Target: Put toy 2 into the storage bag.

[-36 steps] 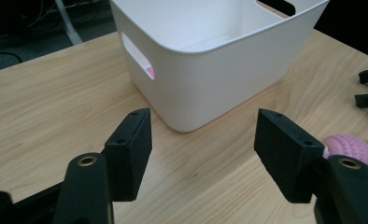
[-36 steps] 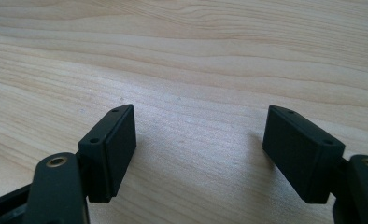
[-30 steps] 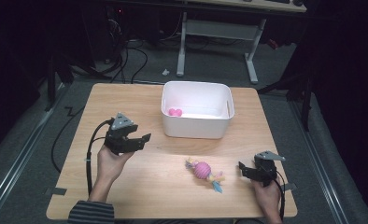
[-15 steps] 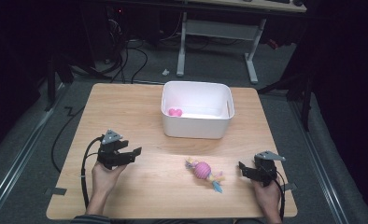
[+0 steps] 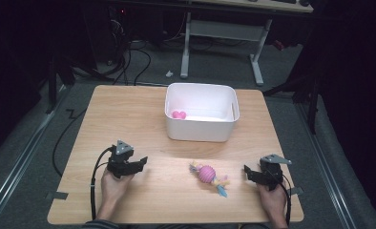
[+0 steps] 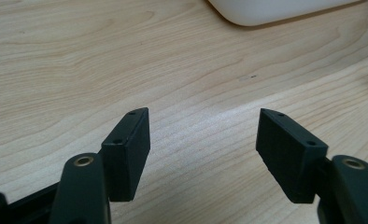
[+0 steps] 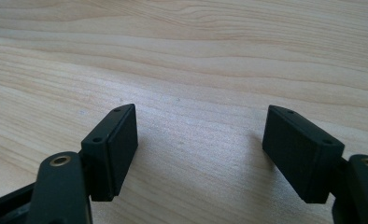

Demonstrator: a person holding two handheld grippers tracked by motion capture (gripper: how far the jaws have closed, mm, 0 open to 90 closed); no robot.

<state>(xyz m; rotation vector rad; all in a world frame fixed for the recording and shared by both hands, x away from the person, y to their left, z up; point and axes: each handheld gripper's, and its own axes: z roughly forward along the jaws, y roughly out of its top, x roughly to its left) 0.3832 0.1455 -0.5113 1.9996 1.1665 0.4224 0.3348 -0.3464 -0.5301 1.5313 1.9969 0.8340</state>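
Jaws, left gripper (image 5: pixel 141 163): parted, nothing between the pads, bare wood under them; they have just been opening. Jaws, right gripper (image 5: pixel 247 171): spread wide, likewise holding nothing, low over the table (image 5: pixel 129 114). Pink ball toy (image 5: pixel 207 174) with its coloured tails: lying on the wood between my two grippers, nearer the right one, apart from both. White bin (image 5: pixel 200 131): beyond the toy, a small pink item (image 5: pixel 179 115) already inside. Step, as I judge it: approach before pickup. Next move calls for sliding my right gripper leftward onto the toy. Room: open wood all round; near table edge close behind both hands.
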